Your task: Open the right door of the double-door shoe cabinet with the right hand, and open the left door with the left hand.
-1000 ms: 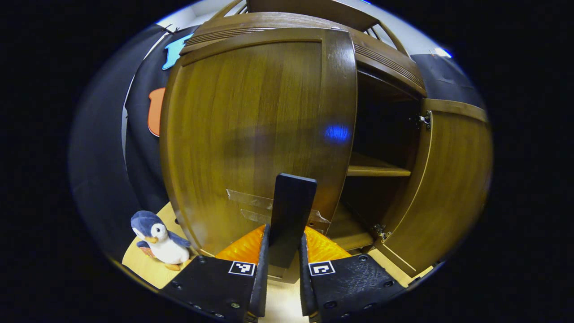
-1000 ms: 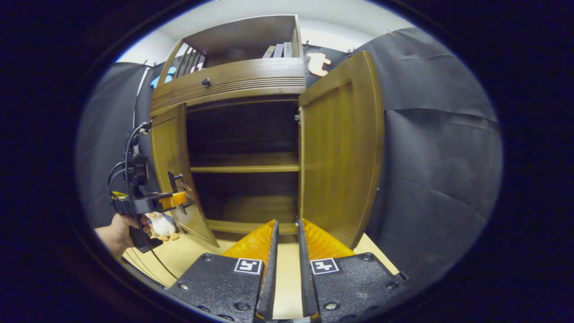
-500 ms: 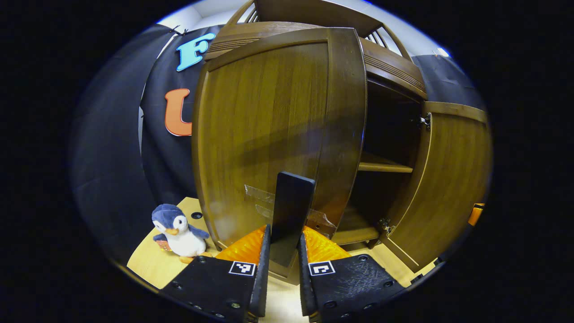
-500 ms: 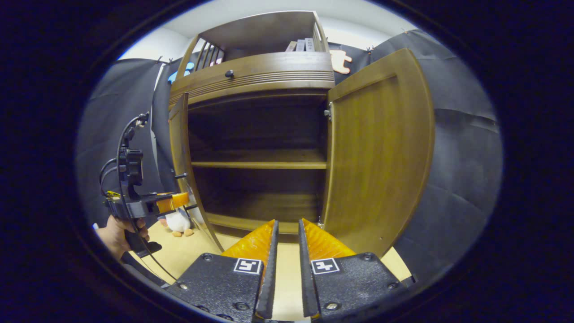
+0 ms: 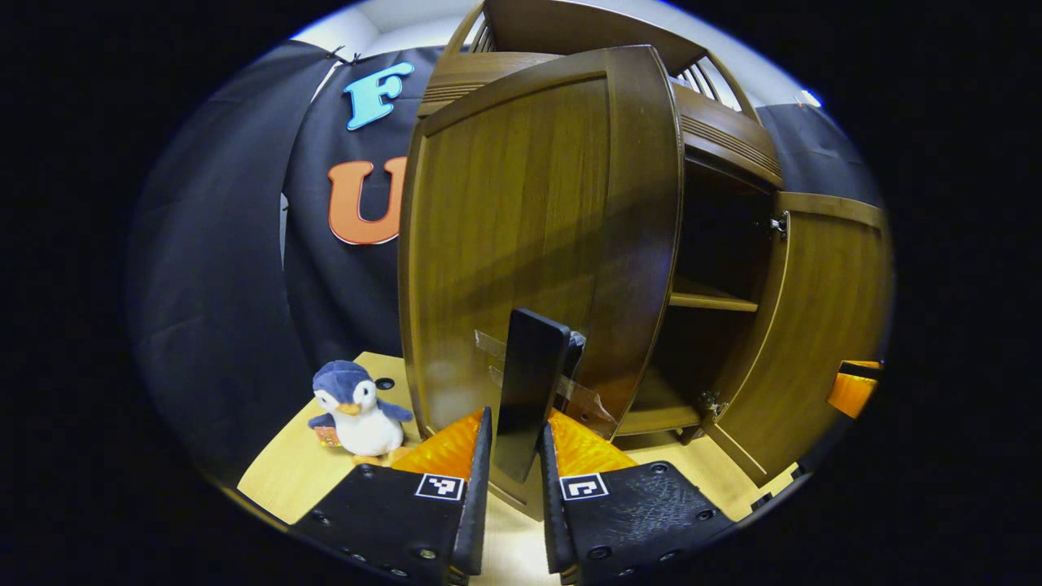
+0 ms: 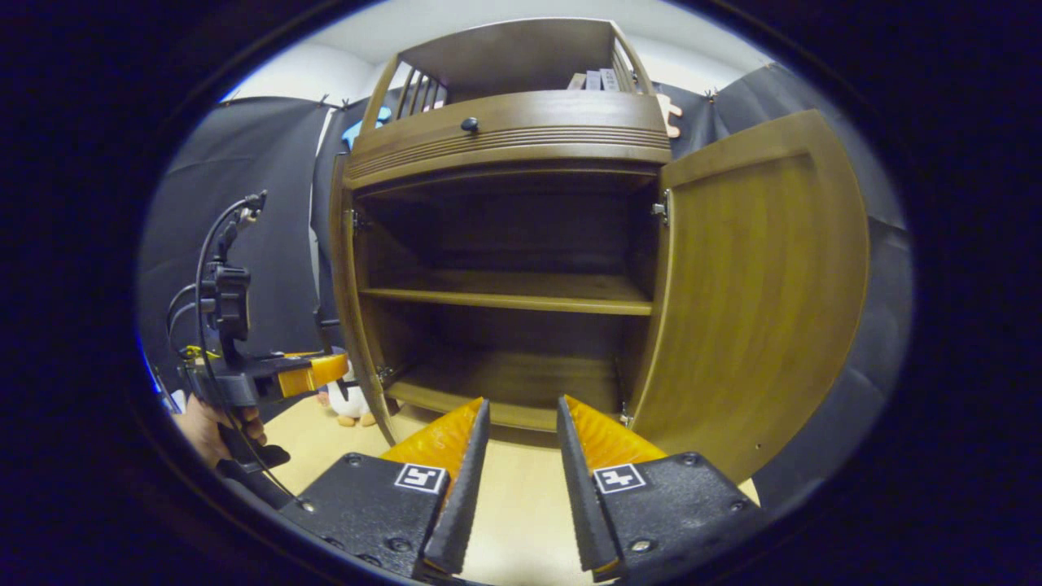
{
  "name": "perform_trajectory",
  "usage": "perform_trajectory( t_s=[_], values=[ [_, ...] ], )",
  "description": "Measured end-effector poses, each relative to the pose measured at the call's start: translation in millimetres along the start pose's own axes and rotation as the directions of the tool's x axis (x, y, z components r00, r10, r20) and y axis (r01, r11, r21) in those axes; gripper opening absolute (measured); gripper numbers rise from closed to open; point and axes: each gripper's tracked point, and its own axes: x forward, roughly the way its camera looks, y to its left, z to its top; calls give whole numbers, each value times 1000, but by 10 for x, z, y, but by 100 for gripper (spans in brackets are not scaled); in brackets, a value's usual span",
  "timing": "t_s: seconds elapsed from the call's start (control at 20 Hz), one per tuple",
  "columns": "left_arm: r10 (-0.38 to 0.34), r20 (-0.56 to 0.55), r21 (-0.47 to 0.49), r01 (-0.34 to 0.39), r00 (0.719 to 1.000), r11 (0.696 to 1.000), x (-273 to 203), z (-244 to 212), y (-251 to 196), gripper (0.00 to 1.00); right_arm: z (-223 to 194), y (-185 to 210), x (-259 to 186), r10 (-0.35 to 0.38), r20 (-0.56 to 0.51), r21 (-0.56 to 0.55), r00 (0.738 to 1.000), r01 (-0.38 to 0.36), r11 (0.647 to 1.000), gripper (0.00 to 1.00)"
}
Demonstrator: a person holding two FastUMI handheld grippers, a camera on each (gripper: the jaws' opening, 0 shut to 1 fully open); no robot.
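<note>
**Both cabinet doors stand open; your left hand-held gripper grips the left door's handle**

Left gripper view: your left hand-held gripper (image 5: 513, 443) is closed narrow on the dark flat handle (image 5: 531, 382), which stands upright between its fingers, both pressing on it. The handle belongs to the left door (image 5: 521, 236), straight ahead and swung out from the shoe cabinet (image 5: 716, 138). Strips of clear tape (image 5: 582, 395) lie on the door just behind the handle. To the gripper's left a plush penguin (image 5: 356, 409) stands on the pale surface (image 5: 285, 472). To its right you see the dark cabinet interior with a shelf (image 5: 704, 301), and beyond that the right door (image 5: 822, 325), open.

Right gripper view: your right hand-held gripper (image 6: 517, 456) hangs in front of the cabinet, fingers slightly apart and holding nothing. Ahead is the open interior with its shelf (image 6: 505, 293). The right door (image 6: 757, 285) stands wide open to the gripper's right. Far to its left your hand (image 6: 213, 417) holds the left hand-held gripper (image 6: 313, 373) at the left door (image 6: 346, 285), seen edge-on.
</note>
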Motion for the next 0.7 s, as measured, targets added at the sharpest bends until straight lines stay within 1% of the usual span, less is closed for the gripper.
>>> perform_trajectory(
  t_s=[0.05,0.1,0.15,0.25,0.35,0.4,0.45,0.6,0.65,0.7],
  values=[
    [9,1,-2,-9,1000,1000,-42,2,43,29,-2,22,31,5,-3,0,1000,-5,1000,54],
    [19,1,-7,-19,1000,1000,-66,-7,92,29,4,46,67,10,-5,1,1000,-10,1000,60],
    [28,0,-9,-28,1000,1000,-94,-13,137,29,-6,66,58,14,-6,3,1000,-14,1000,60],
    [43,-1,-12,-43,999,999,-146,-22,224,29,12,151,87,26,-8,6,1000,-26,1000,64],
    [58,-1,3,-58,998,998,-202,-27,292,29,31,233,134,44,-10,4,999,-44,999,64],
    [71,3,18,-71,997,997,-224,-24,348,38,23,273,154,58,-14,6,998,-58,998,64],
    [84,3,25,-85,996,996,-246,-23,403,29,9,307,171,69,-19,8,997,-69,998,64],
    [105,0,9,-105,994,994,-313,-24,526,29,20,365,242,80,-23,4,997,-80,997,64],
    [102,-2,9,-102,995,995,-316,-35,549,37,19,382,255,84,-23,3,996,-84,996,62],
    [92,-15,20,-92,996,996,-326,-61,556,28,22,400,279,86,-24,1,996,-86,996,64]
  ],
)
